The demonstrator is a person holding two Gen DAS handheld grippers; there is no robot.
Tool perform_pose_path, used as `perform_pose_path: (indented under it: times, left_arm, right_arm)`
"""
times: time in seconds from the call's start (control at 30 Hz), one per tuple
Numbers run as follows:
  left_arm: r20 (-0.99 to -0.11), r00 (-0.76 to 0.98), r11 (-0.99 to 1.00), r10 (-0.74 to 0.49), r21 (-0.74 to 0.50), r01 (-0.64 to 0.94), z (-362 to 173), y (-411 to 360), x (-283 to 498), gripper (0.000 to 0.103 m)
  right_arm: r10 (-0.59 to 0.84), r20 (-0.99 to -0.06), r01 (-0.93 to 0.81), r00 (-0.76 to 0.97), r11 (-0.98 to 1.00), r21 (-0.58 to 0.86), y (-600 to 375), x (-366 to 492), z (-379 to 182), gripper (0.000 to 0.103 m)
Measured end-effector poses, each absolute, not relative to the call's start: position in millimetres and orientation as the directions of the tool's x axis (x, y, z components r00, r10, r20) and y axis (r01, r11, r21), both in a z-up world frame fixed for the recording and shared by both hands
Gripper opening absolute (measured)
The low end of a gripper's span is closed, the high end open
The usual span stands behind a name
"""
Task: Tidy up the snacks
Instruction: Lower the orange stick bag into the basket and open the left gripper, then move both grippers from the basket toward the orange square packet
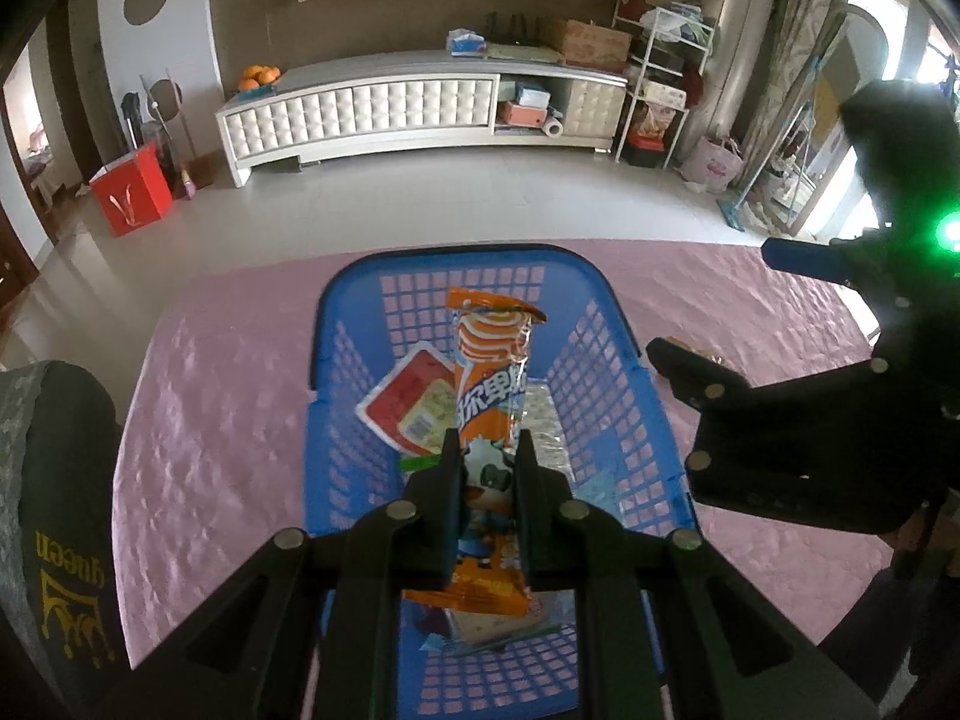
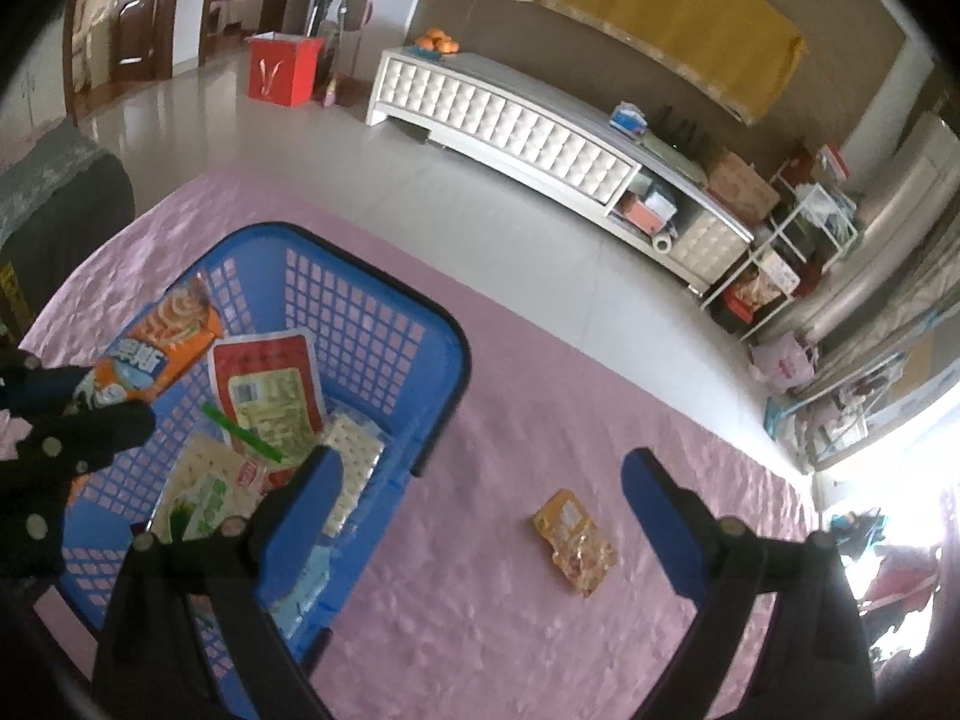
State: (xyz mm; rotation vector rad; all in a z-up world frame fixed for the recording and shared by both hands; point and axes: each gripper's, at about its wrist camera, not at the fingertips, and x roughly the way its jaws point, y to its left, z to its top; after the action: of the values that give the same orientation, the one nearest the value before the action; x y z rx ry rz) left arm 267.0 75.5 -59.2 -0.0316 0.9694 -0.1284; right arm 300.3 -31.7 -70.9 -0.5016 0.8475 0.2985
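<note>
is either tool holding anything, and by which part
The left tool pinches the orange snack packet near its lower end, above the blue basket. The right tool is open, empty.

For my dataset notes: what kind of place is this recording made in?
Most likely a home living room: a long white tufted TV cabinet along the wall with oranges on it, a tiled floor, and a pink-covered table holding a blue basket.

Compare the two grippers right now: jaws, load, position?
Left gripper: jaws shut on the orange snack pack, held above the blue basket. Right gripper: jaws wide apart, holding nothing, with the yellow snack pouch lying on the pink tablecloth ahead between them, beside the basket. Left fingers look black; right fingers are blue. Both are two-finger units over the same table.
</note>
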Motion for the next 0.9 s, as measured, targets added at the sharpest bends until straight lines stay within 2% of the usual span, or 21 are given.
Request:
perform_pose_path:
  times: [0.5, 0.53, 0.57, 0.63, 0.9]
  left_arm:
    - [-0.858, 0.492, 0.987, -0.147, -0.093, 0.132, -92.8, 49.7, 306.1, 0.013]
    - [-0.858, 0.49, 0.985, -0.157, -0.101, 0.139, -94.9, 48.5, 309.6, 0.018]
    - [-0.86, 0.487, 0.986, -0.154, -0.1, 0.134, -95.4, 47.6, 311.4, 0.037]
    - [-0.859, 0.495, 0.989, -0.132, -0.084, 0.119, -95.1, 47.5, 312.8, 0.063]
    - [-0.84, 0.538, 0.988, -0.071, 0.015, 0.155, -78.4, 35.0, 297.9, 0.07]
  right_arm:
    - [0.124, -0.811, -0.411, 0.572, 0.899, -0.152, -64.7, 331.1, -101.9, 0.096]
    - [0.133, -0.809, -0.411, 0.572, 0.9, -0.143, -67.5, 331.9, -102.6, 0.096]
    - [0.135, -0.807, -0.407, 0.574, 0.903, -0.138, -69.6, 333.7, -103.8, 0.096]
    - [0.138, -0.81, -0.4, 0.57, 0.908, -0.127, -73.7, 336.4, -106.2, 0.096]
    - [0.148, -0.803, -0.388, 0.577, 0.915, -0.11, -84.3, 332.6, -97.9, 0.096]
